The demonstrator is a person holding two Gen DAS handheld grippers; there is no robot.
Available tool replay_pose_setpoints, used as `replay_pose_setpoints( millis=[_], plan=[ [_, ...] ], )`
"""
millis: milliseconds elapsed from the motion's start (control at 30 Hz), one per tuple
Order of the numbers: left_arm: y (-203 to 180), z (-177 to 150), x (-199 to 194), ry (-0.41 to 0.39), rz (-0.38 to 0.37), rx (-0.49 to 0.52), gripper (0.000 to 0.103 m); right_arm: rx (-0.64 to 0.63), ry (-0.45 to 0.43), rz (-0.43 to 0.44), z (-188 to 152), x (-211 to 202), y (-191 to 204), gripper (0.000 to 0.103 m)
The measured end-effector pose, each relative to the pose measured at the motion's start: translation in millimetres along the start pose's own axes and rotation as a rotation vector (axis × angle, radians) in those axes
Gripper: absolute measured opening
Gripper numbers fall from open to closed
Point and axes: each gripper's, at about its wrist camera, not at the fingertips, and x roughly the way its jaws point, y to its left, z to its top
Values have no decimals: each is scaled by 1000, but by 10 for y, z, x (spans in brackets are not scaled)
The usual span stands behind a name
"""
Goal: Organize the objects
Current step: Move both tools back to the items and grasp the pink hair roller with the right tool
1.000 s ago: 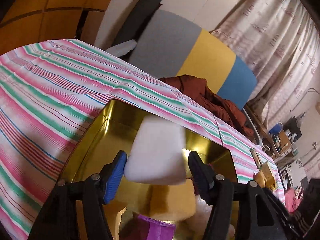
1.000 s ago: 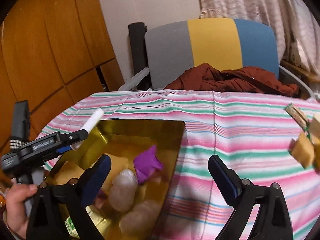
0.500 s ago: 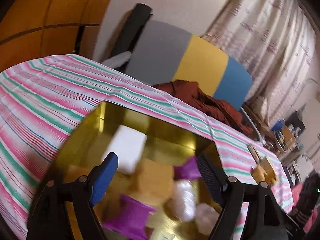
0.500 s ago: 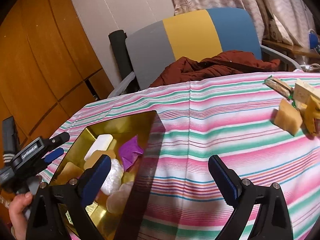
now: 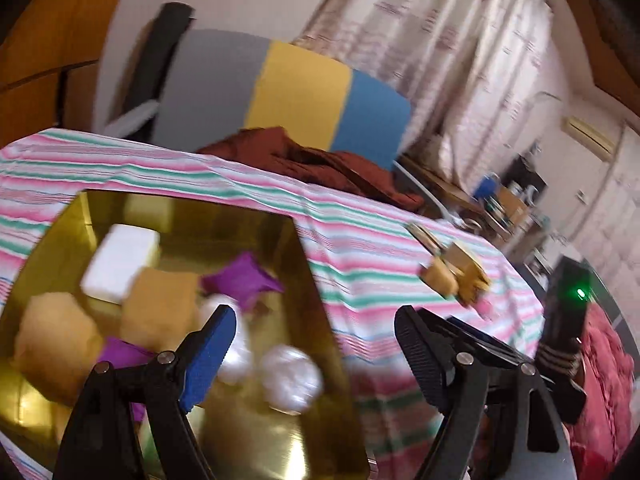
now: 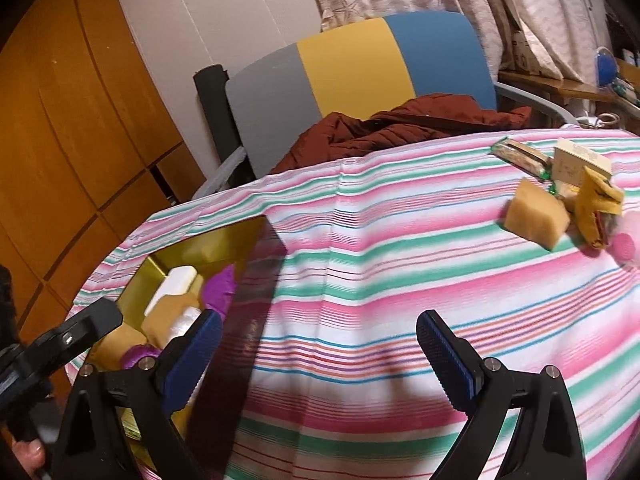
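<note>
Both hand-held grippers wide, empty: left (image 5: 316, 344), right (image 6: 320, 356). Tan sponge block (image 6: 536, 218) on desk looks light, soft; squeeze flat sides mid-body.

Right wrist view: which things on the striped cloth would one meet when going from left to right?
Gold tray → white block lying in it → purple piece → tan sponge block → cream box.
</note>
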Motion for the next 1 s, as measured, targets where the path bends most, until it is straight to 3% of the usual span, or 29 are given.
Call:
replay_pose_setpoints(
  millis=[633,933,1000],
  plan=[
    [-986,-477,349,190,-148,215,83,98,-9,-194,-30,-309,-1103,99],
    [-1065,-575,466,242,-150,204,83,95,-94,-394,607,-358,-1863,98],
    [-1086,-592,467,246,-147,214,83,120,-86,-439,789,-285,-2044,94]
  ],
)
